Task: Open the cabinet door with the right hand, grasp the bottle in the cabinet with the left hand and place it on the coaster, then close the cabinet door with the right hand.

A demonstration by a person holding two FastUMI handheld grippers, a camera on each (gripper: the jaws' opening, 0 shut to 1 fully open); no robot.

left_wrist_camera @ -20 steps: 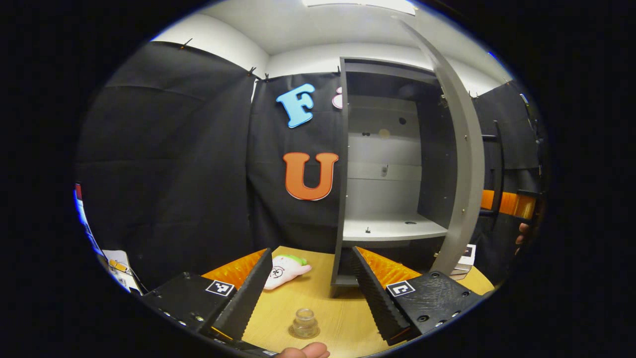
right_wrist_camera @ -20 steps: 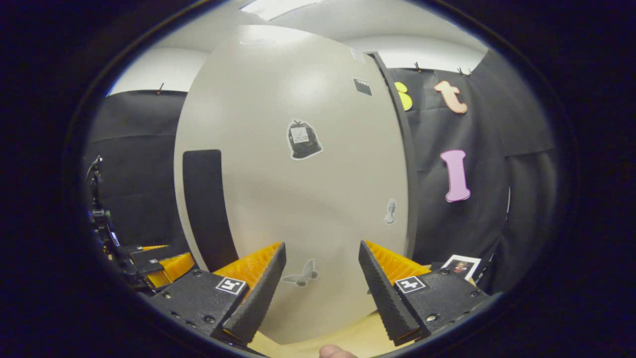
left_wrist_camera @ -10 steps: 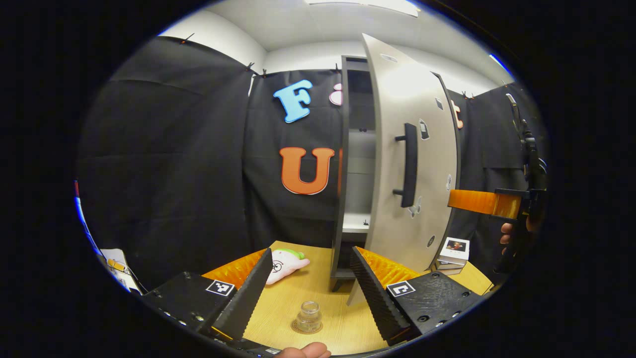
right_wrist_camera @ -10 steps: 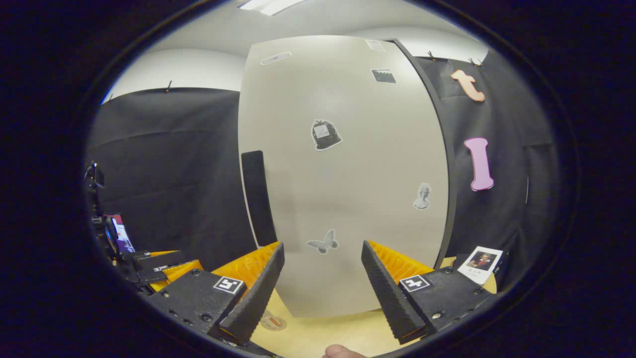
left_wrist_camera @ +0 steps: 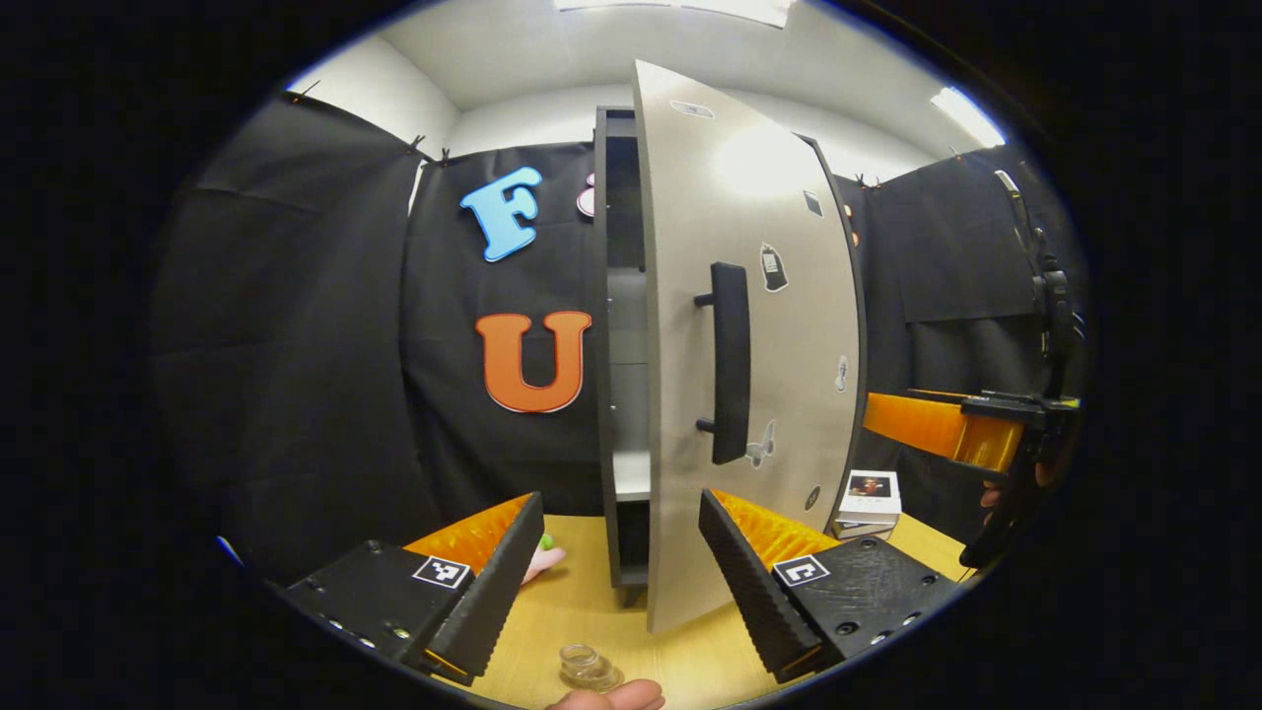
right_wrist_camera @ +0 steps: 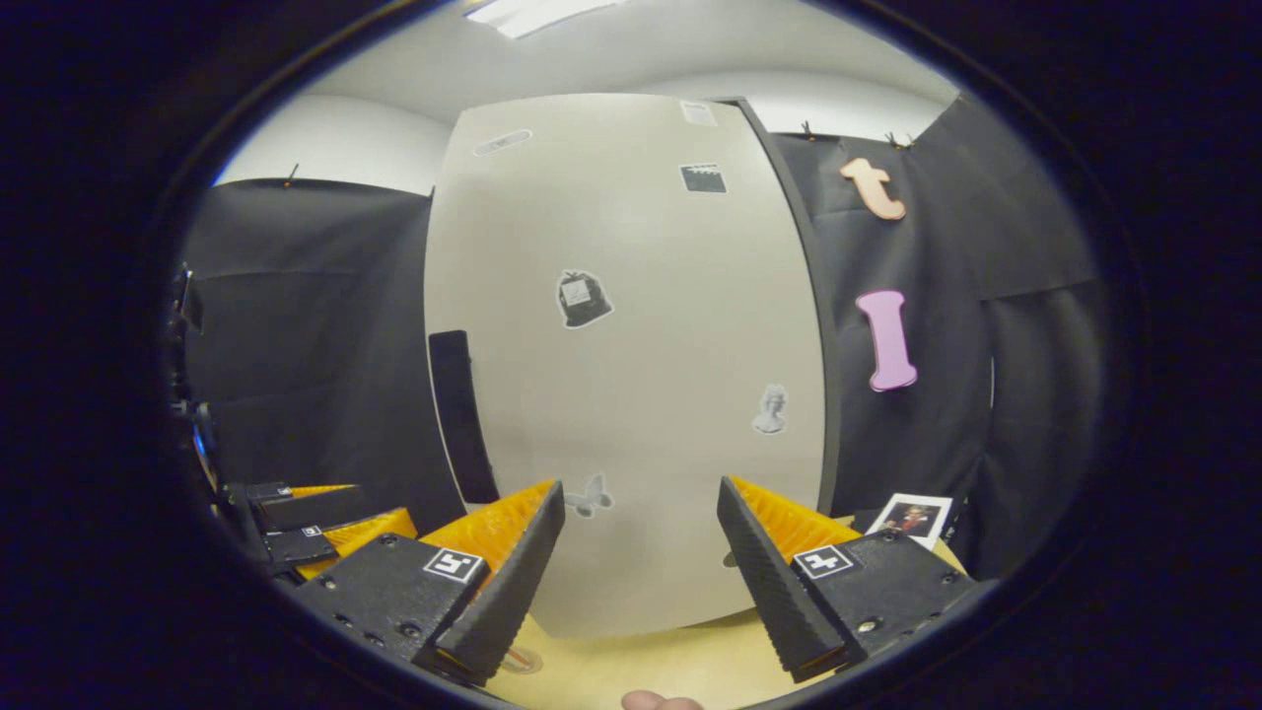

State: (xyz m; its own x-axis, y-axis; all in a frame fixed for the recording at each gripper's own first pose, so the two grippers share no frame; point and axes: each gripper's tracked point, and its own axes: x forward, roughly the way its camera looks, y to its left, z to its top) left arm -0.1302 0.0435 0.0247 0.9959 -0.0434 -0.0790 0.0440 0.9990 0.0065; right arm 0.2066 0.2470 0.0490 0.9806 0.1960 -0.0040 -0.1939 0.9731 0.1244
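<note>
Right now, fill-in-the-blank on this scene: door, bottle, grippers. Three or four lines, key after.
1. The cabinet door is not shut: a gap shows on its ____ edge in the left gripper view.
2. The door's vertical handle is ____ in colour.
3. The small glass bottle stands on the ____ table.
4. The left gripper and right gripper both have jaws standing ____, holding nothing.

Missing words: left; black; wooden; open

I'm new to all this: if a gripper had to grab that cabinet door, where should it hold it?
Probably the black bar handle on the cabinet door. It stands upright, off the panel on two posts, so open fingers could come straight at the front and close across it sideways.
</note>
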